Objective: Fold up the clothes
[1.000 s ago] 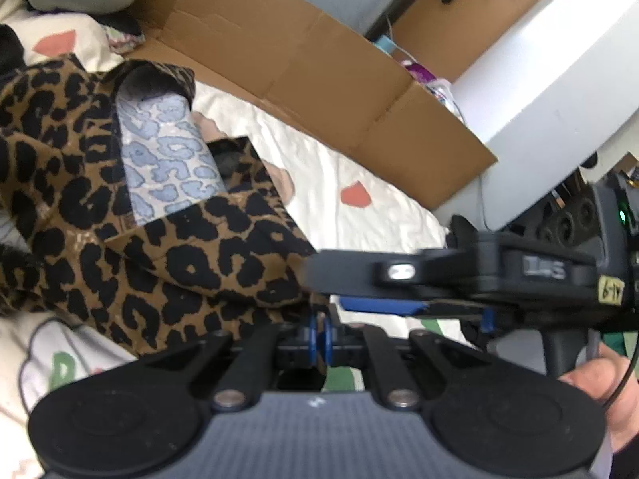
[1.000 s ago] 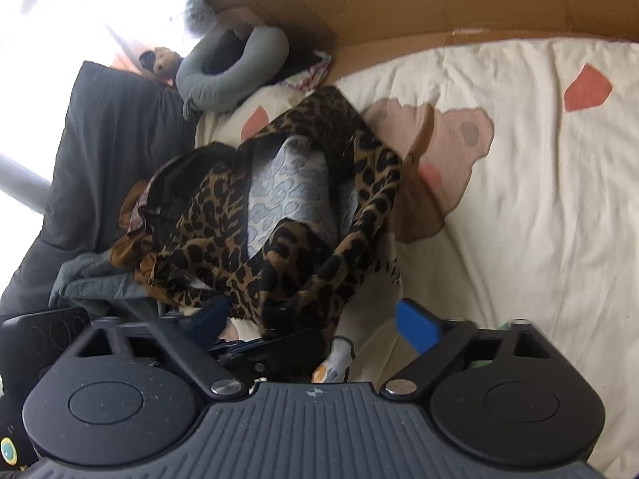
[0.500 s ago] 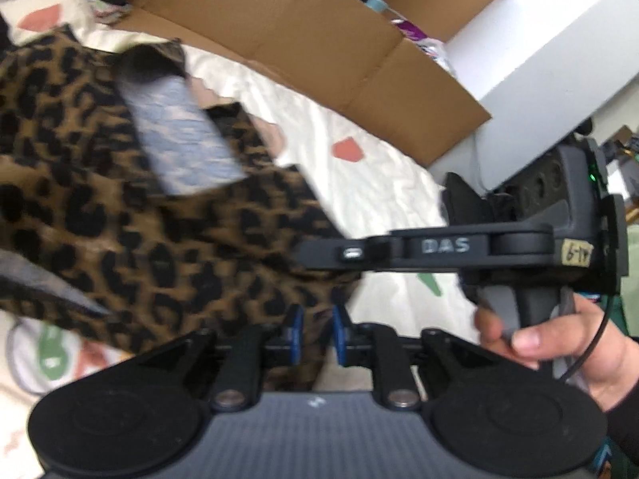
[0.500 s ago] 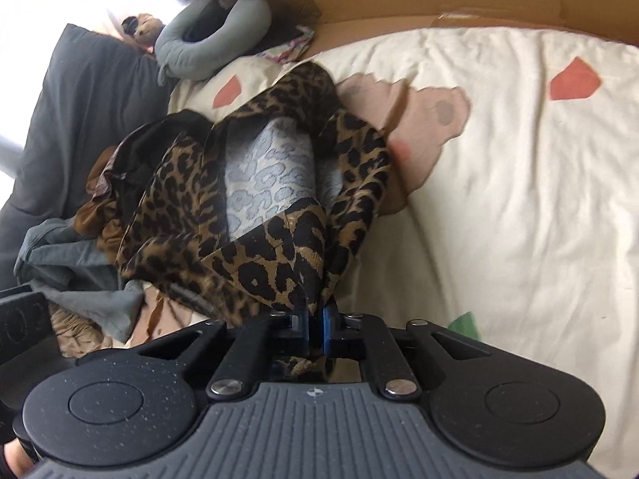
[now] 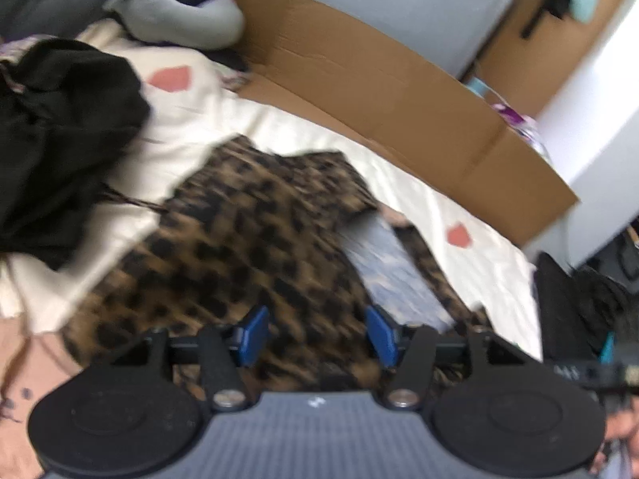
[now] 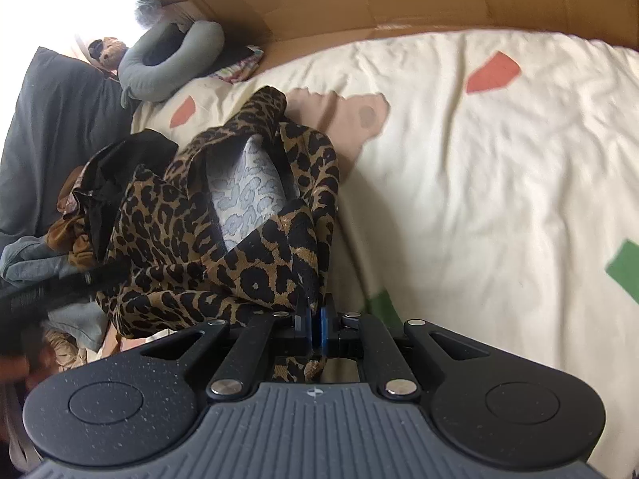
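Leopard-print garment [image 6: 255,239] edge pinched by right gripper [image 6: 315,319].

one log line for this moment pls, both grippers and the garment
left gripper: jaws opening, nothing pinched | right gripper: shut on leopard-print garment | garment: crumpled on cream bedsheet

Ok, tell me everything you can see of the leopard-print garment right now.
The leopard-print garment is a soft fabric piece, tan with black spots, its pale blue-grey patterned inside showing through an opening. It lies crumpled on the cream bedsheet, its left side against a black garment. The right gripper is shut on one edge of it. The left gripper is opening, fingers apart above the cloth, not pinching it.
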`<state>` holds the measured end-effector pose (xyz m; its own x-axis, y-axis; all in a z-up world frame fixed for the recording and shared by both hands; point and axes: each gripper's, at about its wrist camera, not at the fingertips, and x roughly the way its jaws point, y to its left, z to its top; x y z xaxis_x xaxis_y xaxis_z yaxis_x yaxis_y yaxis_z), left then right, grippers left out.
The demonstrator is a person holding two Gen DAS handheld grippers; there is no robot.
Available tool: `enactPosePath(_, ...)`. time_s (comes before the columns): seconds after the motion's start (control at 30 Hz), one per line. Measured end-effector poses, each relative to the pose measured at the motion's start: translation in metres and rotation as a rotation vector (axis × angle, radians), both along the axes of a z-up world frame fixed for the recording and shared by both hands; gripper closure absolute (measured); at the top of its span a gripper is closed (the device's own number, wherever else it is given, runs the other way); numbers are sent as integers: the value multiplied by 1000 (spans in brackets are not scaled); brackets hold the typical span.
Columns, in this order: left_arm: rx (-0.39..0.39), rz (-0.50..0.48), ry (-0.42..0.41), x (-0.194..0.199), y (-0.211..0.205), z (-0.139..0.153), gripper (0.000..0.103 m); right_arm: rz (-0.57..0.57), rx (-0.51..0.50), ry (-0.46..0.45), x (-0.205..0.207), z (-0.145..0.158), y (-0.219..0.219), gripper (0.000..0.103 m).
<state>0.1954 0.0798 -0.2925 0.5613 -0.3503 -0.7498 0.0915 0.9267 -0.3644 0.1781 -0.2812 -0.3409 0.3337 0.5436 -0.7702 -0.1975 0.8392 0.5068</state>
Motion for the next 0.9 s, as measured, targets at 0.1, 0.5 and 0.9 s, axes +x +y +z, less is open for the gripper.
enactPosePath(0.1,35,36,-10,3,10,4,36,-11,-9,22,-8,-4,-10,102)
enactPosePath(0.5,156,52,-94,37,33,-5,19,-62,-26,73,-20,-15,-27,103)
enactPosePath(0.9,61,-56,-34,59,46,-56,68,-79,-64,139,-28,-27,-25,103)
